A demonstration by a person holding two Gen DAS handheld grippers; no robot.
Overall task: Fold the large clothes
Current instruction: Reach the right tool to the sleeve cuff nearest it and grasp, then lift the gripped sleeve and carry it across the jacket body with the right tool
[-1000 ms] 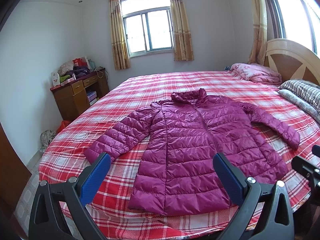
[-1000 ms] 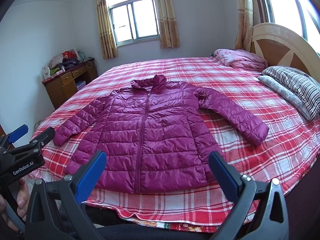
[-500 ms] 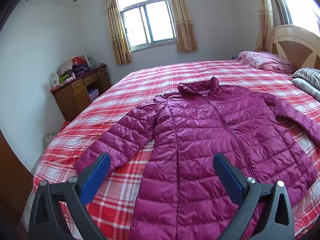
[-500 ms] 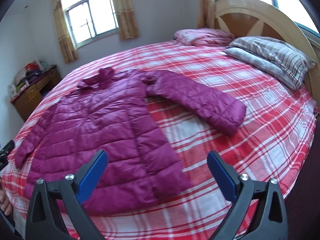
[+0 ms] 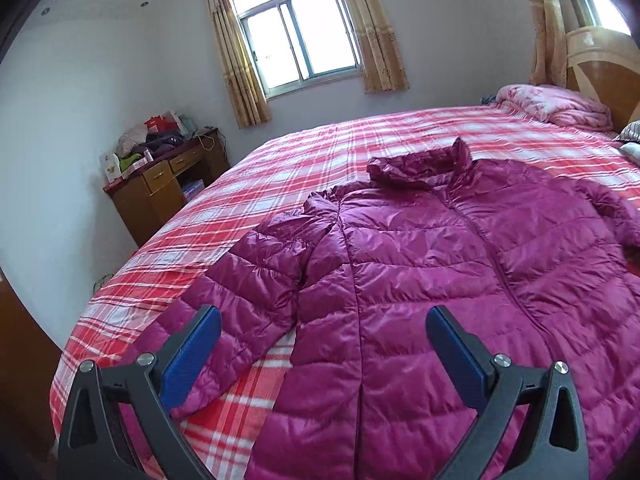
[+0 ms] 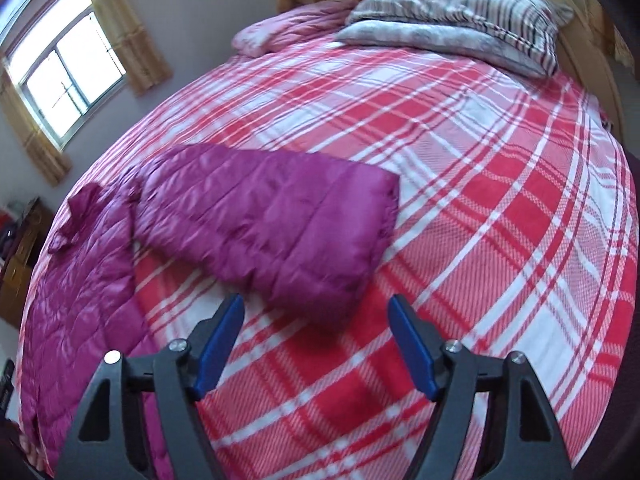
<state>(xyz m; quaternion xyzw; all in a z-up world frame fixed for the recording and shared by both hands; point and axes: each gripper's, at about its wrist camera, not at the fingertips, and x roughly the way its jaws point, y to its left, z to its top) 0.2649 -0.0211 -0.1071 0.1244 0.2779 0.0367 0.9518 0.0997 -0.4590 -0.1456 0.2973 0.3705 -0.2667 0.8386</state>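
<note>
A magenta quilted puffer jacket (image 5: 440,272) lies flat, front up and zipped, on a bed with a red and white plaid sheet (image 5: 320,152). My left gripper (image 5: 323,334) is open and empty, hovering low over the jacket's left side, near its left sleeve (image 5: 240,292). In the right wrist view the jacket's right sleeve (image 6: 272,224) lies spread out on the sheet, its cuff end (image 6: 376,236) nearest me. My right gripper (image 6: 316,322) is open and empty, just short of that sleeve's lower edge. The jacket body (image 6: 80,280) shows at the left.
A wooden headboard (image 5: 600,64), a pink folded quilt (image 5: 556,100) and striped pillows (image 6: 452,20) are at the bed's head. A cluttered wooden desk (image 5: 160,184) stands by the left wall. A curtained window (image 5: 300,36) is behind the bed.
Both grippers have moved forward and down toward the bed. The left closed in on the jacket's left side. The right swung right, toward the right sleeve's cuff. Both stayed open.
</note>
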